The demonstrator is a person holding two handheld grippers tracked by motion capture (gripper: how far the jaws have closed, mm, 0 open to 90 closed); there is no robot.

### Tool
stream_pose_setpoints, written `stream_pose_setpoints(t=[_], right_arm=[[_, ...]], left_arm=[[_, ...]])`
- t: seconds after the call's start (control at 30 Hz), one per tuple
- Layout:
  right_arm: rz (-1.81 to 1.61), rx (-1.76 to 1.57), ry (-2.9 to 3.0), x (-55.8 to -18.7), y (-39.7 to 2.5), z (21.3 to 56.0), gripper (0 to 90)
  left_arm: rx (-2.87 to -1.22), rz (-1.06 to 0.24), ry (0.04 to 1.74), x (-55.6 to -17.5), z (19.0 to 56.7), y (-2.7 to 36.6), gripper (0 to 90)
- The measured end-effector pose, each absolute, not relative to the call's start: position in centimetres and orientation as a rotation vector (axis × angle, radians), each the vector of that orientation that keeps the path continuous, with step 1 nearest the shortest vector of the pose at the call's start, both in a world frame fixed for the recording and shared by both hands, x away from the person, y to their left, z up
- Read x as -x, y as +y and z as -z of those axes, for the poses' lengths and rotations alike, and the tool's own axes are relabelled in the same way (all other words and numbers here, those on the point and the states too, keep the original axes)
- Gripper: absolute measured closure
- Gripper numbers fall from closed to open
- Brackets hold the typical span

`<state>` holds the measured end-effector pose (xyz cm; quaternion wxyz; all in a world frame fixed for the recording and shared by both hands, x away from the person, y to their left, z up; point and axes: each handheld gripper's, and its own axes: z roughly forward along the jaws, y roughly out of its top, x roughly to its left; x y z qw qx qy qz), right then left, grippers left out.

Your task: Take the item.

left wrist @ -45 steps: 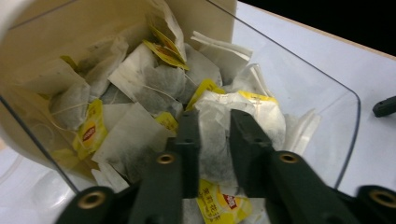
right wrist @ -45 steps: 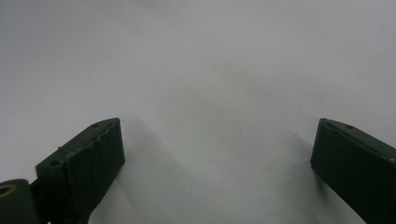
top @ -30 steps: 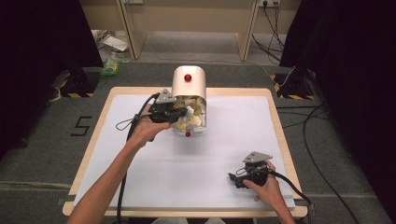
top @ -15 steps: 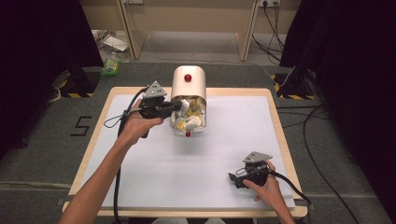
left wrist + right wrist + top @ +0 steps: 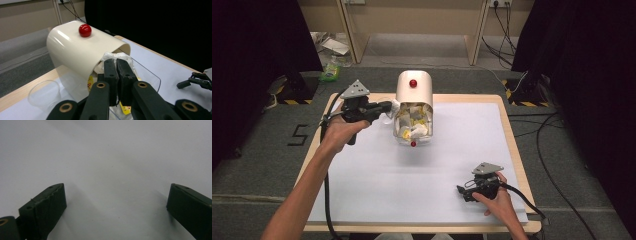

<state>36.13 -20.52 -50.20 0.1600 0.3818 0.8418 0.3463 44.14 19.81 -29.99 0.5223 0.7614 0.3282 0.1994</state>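
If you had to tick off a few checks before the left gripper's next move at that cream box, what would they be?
1. Left gripper shut on something: cannot tell; the jaws stand together at the white packet, a pinch is not visible.
2. Cream box open at the front: ok.
3. Packets inside within reach: ok, they lie at the mouth.
4. Clear plastic cup free of the gripper: ok, it stands apart beside the box.
5. Right gripper out of the way: ok, open, resting low on the white table sheet.
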Motion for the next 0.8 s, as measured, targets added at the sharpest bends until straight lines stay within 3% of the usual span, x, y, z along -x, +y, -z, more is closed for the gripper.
stream_pose_setpoints(t=[0.4, 0.8], right_arm=[[-0.989, -1.09, 2.405, -36.1, -20.5, 50.2, 3.2], [-0.99, -1.091, 2.405, -36.1, -20.5, 50.2, 3.2]], left_arm=[[-1.76, -0.557, 0.872, -45.3, 29.7, 22.8, 86.3], [-1.698, -0.639, 0.971, -50.1, 32.7, 23.4, 86.2]])
